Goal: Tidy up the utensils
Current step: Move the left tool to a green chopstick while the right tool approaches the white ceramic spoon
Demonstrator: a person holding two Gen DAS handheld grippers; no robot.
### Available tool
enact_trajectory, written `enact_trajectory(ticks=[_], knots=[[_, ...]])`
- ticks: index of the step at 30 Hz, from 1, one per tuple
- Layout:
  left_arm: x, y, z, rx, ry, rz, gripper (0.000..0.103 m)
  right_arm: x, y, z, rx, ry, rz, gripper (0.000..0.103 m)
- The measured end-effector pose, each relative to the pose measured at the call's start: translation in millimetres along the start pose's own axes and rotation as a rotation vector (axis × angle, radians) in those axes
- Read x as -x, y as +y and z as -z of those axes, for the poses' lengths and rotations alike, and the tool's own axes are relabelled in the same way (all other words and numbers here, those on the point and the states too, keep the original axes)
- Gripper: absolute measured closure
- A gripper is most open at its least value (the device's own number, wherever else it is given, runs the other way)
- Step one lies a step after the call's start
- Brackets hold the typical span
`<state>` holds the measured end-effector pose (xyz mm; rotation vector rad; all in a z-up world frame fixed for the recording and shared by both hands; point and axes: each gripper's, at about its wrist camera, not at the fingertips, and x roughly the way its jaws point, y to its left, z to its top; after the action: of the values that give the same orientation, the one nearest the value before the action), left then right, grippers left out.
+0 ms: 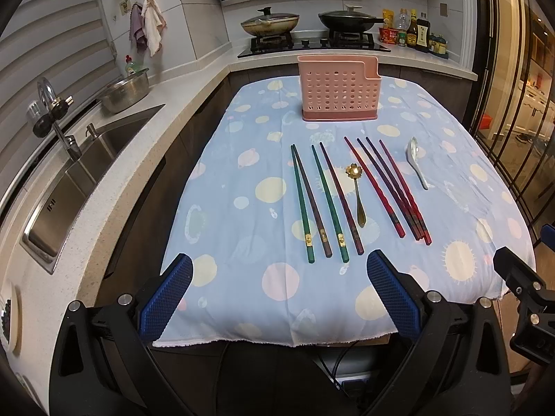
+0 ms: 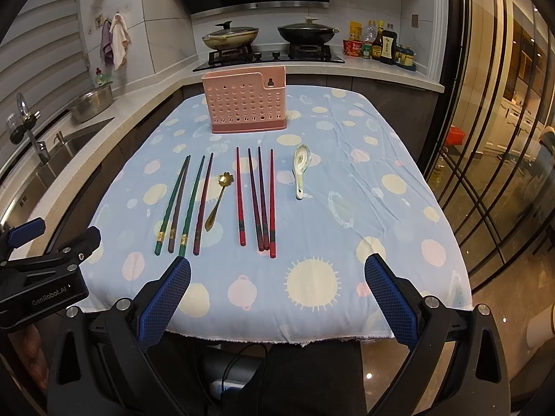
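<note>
A pink perforated utensil holder [image 1: 339, 89] [image 2: 245, 103] stands at the far end of the table. In front of it lie a left group of green and dark red chopsticks [image 1: 321, 201] [image 2: 184, 204], a gold flower spoon [image 1: 357, 194] [image 2: 218, 199], a right group of red chopsticks [image 1: 390, 189] [image 2: 258, 197] and a white ceramic spoon [image 1: 417, 161] [image 2: 300, 170]. My left gripper [image 1: 279, 263] is open and empty above the table's near edge. My right gripper [image 2: 277, 265] is open and empty there too.
The table wears a blue dotted cloth [image 1: 263, 159] [image 2: 364, 190]. A counter with a sink [image 1: 86, 173] runs along the left. A stove with two pans [image 1: 305, 22] and sauce bottles [image 1: 412, 33] is behind. A glass door [image 2: 492, 138] is at the right.
</note>
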<state>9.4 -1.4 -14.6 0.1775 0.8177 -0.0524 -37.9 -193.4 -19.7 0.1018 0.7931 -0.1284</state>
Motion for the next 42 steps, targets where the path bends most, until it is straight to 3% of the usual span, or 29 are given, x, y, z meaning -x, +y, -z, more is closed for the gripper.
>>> enact_trajectory(ticks=[12, 23, 29, 38, 42], knots=[[-20, -2, -6, -0.016, 0.040, 0.000, 0.007, -19, -10, -3, -0.020, 0.024, 0.004, 0.007], [-100, 31, 0, 0.102, 0.197, 0.001, 0.007, -61, -22, -6, -0.047, 0.076, 0.020, 0.007], [-130, 27, 1, 0.104, 0.222, 0.057, 0.008, -82, -24, -12, -0.058, 0.098, 0.026, 0.007], [-165, 16, 0, 0.078, 0.271, 0.105, 0.036, -109, -23, -25, -0.053, 0.111, 0.033, 0.007], [-163, 17, -2, 0.067, 0.255, 0.125, 0.057, -123, -28, -35, -0.068, 0.106, 0.032, 0.008]])
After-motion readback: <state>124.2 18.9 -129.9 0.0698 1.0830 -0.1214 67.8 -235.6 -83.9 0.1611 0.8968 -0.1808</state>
